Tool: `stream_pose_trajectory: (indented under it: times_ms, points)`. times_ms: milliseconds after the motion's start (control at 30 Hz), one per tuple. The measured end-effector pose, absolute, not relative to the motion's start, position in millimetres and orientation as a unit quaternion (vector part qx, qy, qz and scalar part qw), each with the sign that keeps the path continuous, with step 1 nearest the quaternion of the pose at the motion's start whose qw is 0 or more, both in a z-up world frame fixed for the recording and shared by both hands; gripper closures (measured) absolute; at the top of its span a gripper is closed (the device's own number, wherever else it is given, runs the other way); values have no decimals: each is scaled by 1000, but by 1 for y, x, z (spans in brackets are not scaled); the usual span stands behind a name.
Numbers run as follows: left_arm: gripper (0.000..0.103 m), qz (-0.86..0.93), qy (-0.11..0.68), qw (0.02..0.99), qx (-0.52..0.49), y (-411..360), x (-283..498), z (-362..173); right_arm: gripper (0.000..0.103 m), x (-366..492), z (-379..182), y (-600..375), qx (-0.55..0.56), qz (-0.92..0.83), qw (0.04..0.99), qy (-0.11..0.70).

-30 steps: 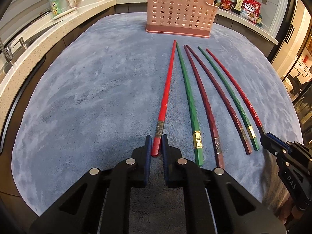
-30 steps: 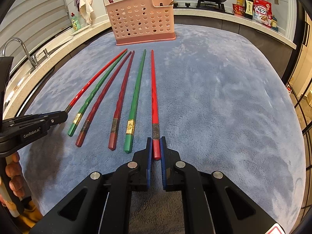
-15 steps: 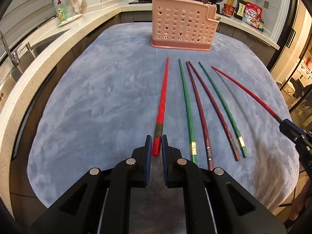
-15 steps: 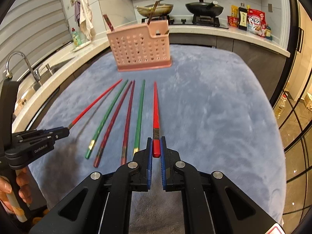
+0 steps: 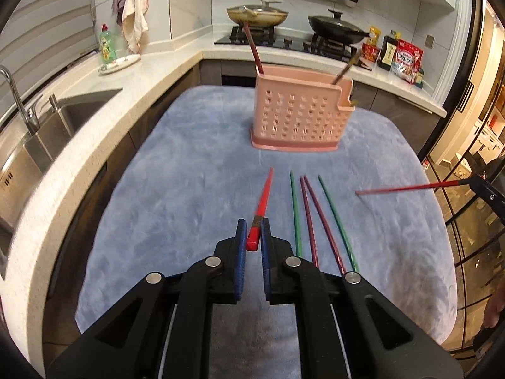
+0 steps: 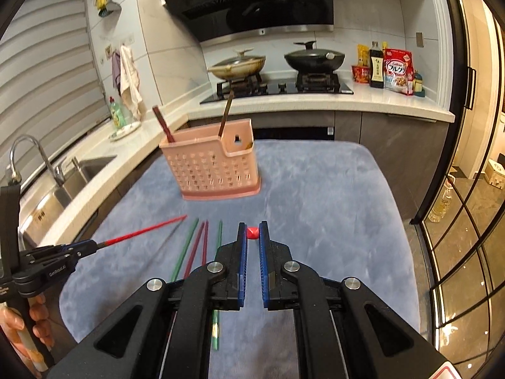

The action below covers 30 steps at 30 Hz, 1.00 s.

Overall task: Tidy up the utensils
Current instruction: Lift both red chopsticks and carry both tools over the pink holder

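Observation:
My left gripper (image 5: 252, 232) is shut on the thick end of a red chopstick (image 5: 263, 195), which is held in the air and points toward the pink perforated holder (image 5: 300, 117). My right gripper (image 6: 252, 233) is shut on a second red chopstick (image 6: 252, 233), seen end-on; in the left wrist view this chopstick (image 5: 404, 188) hangs above the mat from the right gripper (image 5: 473, 180). Two green chopsticks (image 5: 295, 211) and two dark red chopsticks (image 5: 309, 221) lie side by side on the blue mat (image 5: 189, 189). The holder (image 6: 214, 167) has two sticks standing in it.
A steel sink (image 5: 47, 126) and tap sit in the counter to the left, with a green soap bottle (image 5: 106, 44). Two pans (image 6: 312, 57) stand on the stove behind the holder, food packets (image 6: 397, 69) beside them. A glass door (image 6: 457, 252) is at the right. A hand (image 6: 28, 331) holds the left gripper.
Both grippers have risen, each lifting its red chopstick off the mat. The right one's chopstick has swung out sideways. The four other chopsticks have stayed on the mat.

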<state>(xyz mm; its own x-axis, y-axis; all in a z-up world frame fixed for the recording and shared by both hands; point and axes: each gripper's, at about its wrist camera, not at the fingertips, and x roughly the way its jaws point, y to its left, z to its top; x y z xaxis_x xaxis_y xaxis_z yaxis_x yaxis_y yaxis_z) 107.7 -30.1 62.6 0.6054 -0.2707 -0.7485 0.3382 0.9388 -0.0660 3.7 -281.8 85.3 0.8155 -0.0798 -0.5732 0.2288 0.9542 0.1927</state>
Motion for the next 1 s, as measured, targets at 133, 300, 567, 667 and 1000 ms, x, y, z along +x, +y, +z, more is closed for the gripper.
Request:
stream_pose_trajectory:
  times_ms: [133,300,567,667,1000]
  points:
    - [95,-177,397,900,33,-32,128,87,96,16,105,-294,144,-77,946,279]
    - [95,-176,379,908,33,-39,148,114,96,32,132,-304,161,-71,950,257]
    - [96,-183,342,921,27,-45,173,165,96,55,174,-307,180,-47,960,209]
    - [96,-186,324,927,20,-48,184,188,96,69,189,-307,188,-35,963,192]
    - [96,-180,250,951,7,-63,222,258,96,129,224,-306,193,-23,968,156]
